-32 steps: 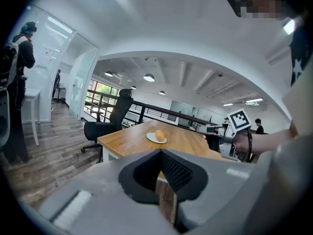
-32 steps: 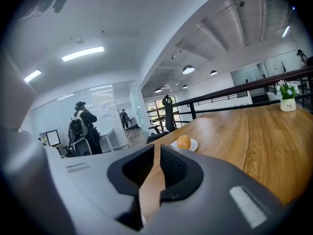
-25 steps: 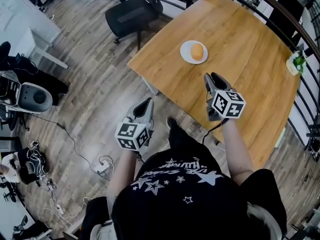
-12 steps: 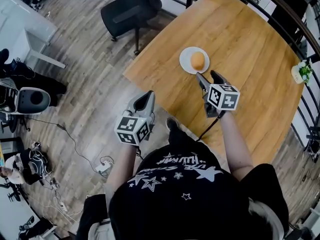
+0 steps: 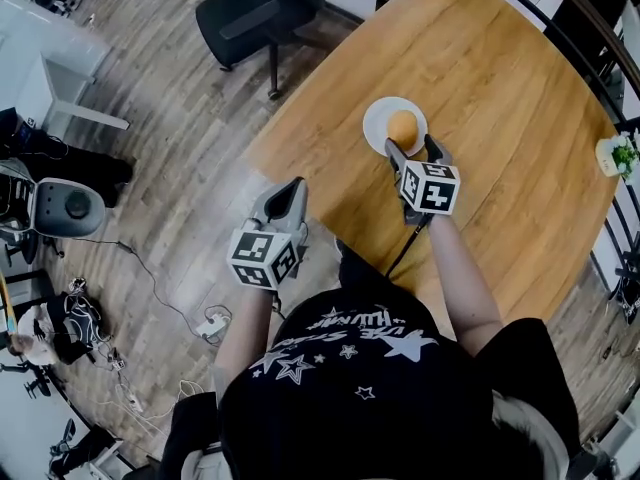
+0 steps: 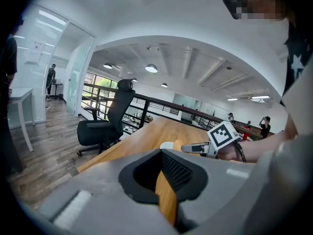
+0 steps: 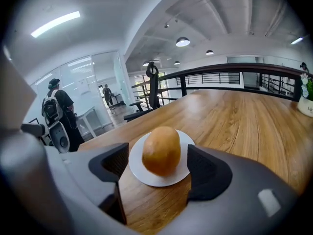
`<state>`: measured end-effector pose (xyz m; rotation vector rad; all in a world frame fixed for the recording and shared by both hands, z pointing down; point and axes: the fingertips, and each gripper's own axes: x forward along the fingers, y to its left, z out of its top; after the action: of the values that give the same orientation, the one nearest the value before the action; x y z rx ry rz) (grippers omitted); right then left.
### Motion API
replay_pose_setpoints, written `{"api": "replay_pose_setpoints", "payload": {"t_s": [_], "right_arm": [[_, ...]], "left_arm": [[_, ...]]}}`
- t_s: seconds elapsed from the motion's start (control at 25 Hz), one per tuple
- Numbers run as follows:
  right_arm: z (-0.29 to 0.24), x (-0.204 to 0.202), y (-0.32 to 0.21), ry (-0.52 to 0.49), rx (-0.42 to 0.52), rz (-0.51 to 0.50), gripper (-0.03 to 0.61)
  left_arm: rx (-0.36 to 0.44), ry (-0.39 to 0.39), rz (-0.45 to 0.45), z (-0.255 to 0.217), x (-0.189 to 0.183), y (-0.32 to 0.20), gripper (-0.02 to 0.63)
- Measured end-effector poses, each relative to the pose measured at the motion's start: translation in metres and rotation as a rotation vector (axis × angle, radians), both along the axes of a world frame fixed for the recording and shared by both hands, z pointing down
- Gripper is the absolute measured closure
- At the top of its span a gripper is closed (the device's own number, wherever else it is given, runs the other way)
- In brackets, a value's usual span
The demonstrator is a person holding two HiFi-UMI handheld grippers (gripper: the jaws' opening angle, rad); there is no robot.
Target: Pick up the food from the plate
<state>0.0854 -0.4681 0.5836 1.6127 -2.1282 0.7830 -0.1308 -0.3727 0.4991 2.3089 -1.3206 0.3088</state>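
An orange-brown round bun (image 5: 403, 128) lies on a small white plate (image 5: 378, 118) on the wooden table (image 5: 500, 78). My right gripper (image 5: 412, 146) hovers at the plate's near rim, its jaws opening wide, the bun just ahead of them and untouched. In the right gripper view the bun (image 7: 161, 151) stands on the plate (image 7: 142, 173) between the two dark pads (image 7: 115, 163). My left gripper (image 5: 287, 196) hangs off the table's near-left edge over the floor, jaws together but for a thin slit, holding nothing. The left gripper view shows the right gripper (image 6: 193, 149) by the plate (image 6: 166, 145).
A black office chair (image 5: 255, 8) stands beyond the table's left corner. A small potted plant (image 5: 617, 155) sits at the table's far right edge, next to a dark railing (image 5: 590, 38). Cables and a power strip (image 5: 210, 326) lie on the wood floor at left.
My right gripper has travelled forward across the table to the plate's rim and its jaws have spread apart. The left gripper has barely shifted.
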Motion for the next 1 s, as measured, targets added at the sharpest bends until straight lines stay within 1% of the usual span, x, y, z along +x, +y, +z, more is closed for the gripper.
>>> {"api": "replay_pose_setpoints", "payload": {"t_s": [0.16, 0.48, 0.6, 0.72, 0.88, 1.0], "right_arm": [[0.017, 0.0, -0.011, 0.026, -0.031, 0.018, 0.193], [0.036, -0.009, -0.026, 0.088, -0.039, 0.018, 0.194], [0.039, -0.005, -0.031, 0.144, -0.04, 0.024, 0.244], [0.038, -0.005, -0.029, 0.179, -0.045, 0.005, 0.244], [0.036, -0.011, -0.025, 0.177, -0.054, -0.017, 0.247], [0.028, -0.014, -0.025, 0.174, -0.035, -0.027, 0.247]], "left_arm": [[-0.014, 0.0, -0.015, 0.005, -0.003, -0.007, 0.612], [-0.035, 0.006, -0.062, 0.019, -0.013, -0.011, 0.612], [-0.037, 0.009, -0.072, 0.021, -0.014, -0.011, 0.612], [-0.038, 0.008, -0.085, 0.02, -0.019, -0.007, 0.612], [-0.025, 0.008, -0.096, 0.014, -0.027, -0.002, 0.612], [-0.01, 0.008, -0.103, 0.009, -0.03, 0.002, 0.612]]}}
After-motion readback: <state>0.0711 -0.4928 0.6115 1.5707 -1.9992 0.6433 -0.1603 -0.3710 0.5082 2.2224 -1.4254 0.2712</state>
